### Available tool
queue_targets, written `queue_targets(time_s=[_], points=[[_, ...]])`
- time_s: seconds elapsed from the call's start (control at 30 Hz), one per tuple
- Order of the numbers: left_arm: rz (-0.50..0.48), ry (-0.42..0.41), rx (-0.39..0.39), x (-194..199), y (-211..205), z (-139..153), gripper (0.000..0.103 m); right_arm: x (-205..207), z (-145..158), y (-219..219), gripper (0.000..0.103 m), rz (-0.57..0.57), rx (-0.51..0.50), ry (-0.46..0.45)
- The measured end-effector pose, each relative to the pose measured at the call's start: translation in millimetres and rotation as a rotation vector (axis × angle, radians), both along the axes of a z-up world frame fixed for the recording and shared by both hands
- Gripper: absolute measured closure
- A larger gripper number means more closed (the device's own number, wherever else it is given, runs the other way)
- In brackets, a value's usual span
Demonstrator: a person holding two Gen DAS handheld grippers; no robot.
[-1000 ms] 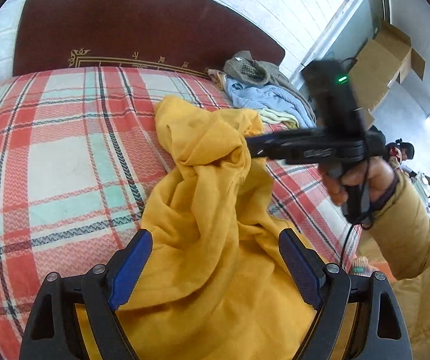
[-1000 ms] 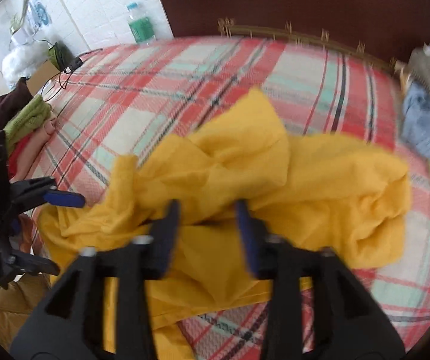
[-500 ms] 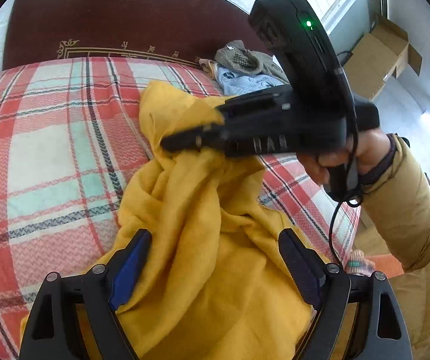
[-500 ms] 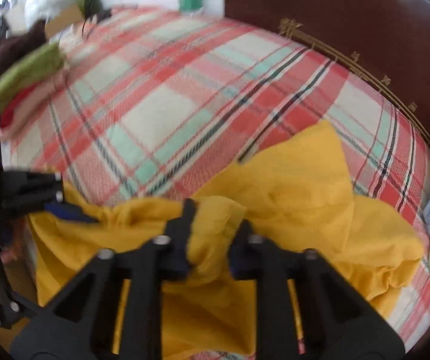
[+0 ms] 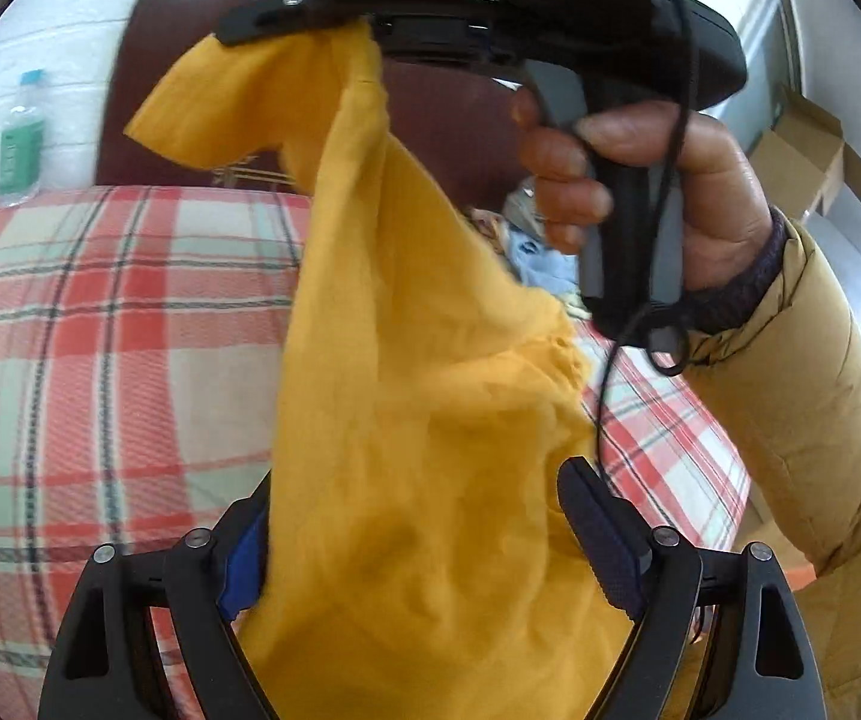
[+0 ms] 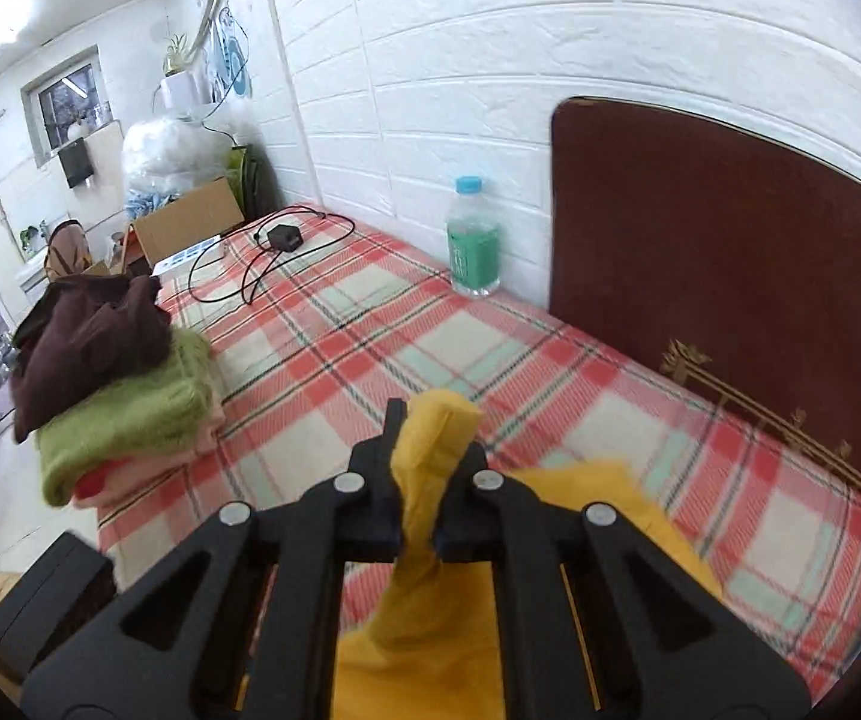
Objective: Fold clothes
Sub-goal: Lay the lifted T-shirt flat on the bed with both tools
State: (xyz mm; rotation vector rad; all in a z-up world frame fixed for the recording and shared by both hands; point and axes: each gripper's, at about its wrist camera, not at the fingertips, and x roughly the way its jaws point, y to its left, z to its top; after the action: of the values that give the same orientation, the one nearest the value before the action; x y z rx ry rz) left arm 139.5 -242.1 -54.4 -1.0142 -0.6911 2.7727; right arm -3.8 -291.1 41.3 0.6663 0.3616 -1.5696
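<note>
**Already lifted: yellow cloth pinched in the right tool**

Now the right tool (image 6: 418, 480) has its black jaws pressed together on a bunched fold of the yellow garment (image 5: 430, 408), a soft, matte knit that hangs in long creases from the pinch down toward the plaid bedspread (image 5: 100, 330). The left tool (image 5: 424, 546) stands spread wide, its blue ribbed pads (image 5: 601, 540) on either side of the cloth's lower part; I cannot tell whether they touch it.

From the left wrist view, the person's right hand (image 5: 658, 192) wraps the grey handle, a puffy tan sleeve (image 5: 802, 420) behind it, with a crumpled pile of pale clothes partly hidden beyond.

Only the right wrist view shows the stack of folded clothes (image 6: 112, 384), fuzzy green under dark brown, at the bed's edge, plus a black cable with adapter (image 6: 283, 237). A clear plastic bottle (image 6: 473, 240) with green label stands beside the glossy dark-red headboard (image 6: 730, 252), against the white brick-patterned wall.
</note>
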Motion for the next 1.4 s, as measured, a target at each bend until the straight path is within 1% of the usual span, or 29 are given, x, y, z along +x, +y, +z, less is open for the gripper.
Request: queue_targets(time_s=[0.07, 0.13, 0.17, 0.2, 0.23, 0.27, 0.33, 0.43, 0.5, 0.53, 0.63, 0.67, 0.73, 0.8, 0.87, 0.93, 1.0, 1.03, 1.07, 1.13, 1.2, 1.27, 1.3, 1.33, 1.37, 1.4], points=[[0.030, -0.023, 0.006, 2, -10, -7, 0.015, 4, -22, -24, 0.095, 0.024, 0.055, -0.041], [0.050, -0.047, 0.028, 3, -18, -16, 0.015, 9, -52, -42, 0.081, 0.047, 0.143, -0.089], [0.059, -0.059, 0.040, 3, -22, -21, 0.015, 12, -68, -47, 0.058, 0.026, 0.200, -0.079], [0.068, -0.072, 0.051, 4, -25, -25, 0.015, 14, -80, -47, 0.039, 0.004, 0.237, -0.058], [0.076, -0.082, 0.056, 3, -27, -29, 0.015, 16, -89, -45, 0.037, 0.000, 0.254, -0.050], [0.079, -0.093, 0.063, 2, -29, -32, 0.015, 16, -95, -39, 0.037, -0.002, 0.261, -0.050], [0.079, -0.100, 0.070, -1, -31, -35, 0.015, 11, -96, -21, 0.037, 0.001, 0.250, -0.069], [0.081, -0.109, 0.074, -8, -34, -36, 0.015, -2, -84, 26, 0.037, -0.023, 0.194, -0.075], [0.087, -0.113, 0.076, -13, -37, -34, 0.015, -19, -75, 63, 0.034, -0.062, 0.162, -0.092], [0.099, -0.104, 0.064, -14, -40, -29, 0.015, -28, -70, 82, 0.034, -0.081, 0.147, -0.101], [0.139, -0.076, 0.025, -18, -50, -13, 0.015, -60, -64, 126, 0.034, -0.186, 0.155, -0.077], [0.156, -0.053, 0.013, -15, -54, -4, 0.015, -73, -65, 138, 0.034, -0.225, 0.168, -0.077], [0.190, -0.002, -0.012, -10, -63, 14, 0.015, -96, -71, 157, 0.034, -0.285, 0.185, -0.104], [0.227, 0.019, -0.069, -13, -70, 31, 0.015, -111, -77, 158, 0.034, -0.304, 0.199, -0.117], [0.239, 0.011, -0.113, -21, -78, 42, 0.015, -119, -85, 148, 0.034, -0.290, 0.220, -0.114], [0.244, -0.022, -0.127, -27, -88, 38, 0.015, -123, -96, 127, 0.034, -0.247, 0.246, -0.114], [0.228, -0.087, -0.130, -49, -95, 28, 0.015, -123, -108, 104, 0.034, -0.210, 0.287, -0.096], [0.226, -0.119, -0.132, -56, -97, 21, 0.015, -123, -115, 92, 0.034, -0.194, 0.308, -0.084], [0.205, -0.168, -0.122, -64, -99, 10, 0.015, -123, -121, 82, 0.034, -0.187, 0.329, -0.074], [0.200, -0.225, -0.128, -71, -99, -6, 0.015, -122, -134, 68, 0.034, -0.185, 0.364, -0.063], [0.167, -0.246, -0.130, -70, -92, -18, 0.015, -115, -144, 61, 0.034, -0.144, 0.385, -0.062], [0.141, -0.248, -0.144, -66, -85, -23, 0.015, -108, -149, 58, 0.034, -0.109, 0.397, -0.013], [0.124, -0.248, -0.148, -64, -81, -25, 0.015, -104, -150, 58, 0.038, -0.091, 0.401, 0.014], [0.115, -0.246, -0.151, -63, -77, -26, 0.015, -100, -150, 58, 0.044, -0.074, 0.405, 0.040], [0.106, -0.245, -0.149, -61, -75, -27, 0.015, -97, -149, 58, 0.064, -0.062, 0.413, 0.068], [0.098, -0.243, -0.146, -59, -73, -28, 0.015, -95, -148, 58, 0.081, -0.056, 0.426, 0.091]])
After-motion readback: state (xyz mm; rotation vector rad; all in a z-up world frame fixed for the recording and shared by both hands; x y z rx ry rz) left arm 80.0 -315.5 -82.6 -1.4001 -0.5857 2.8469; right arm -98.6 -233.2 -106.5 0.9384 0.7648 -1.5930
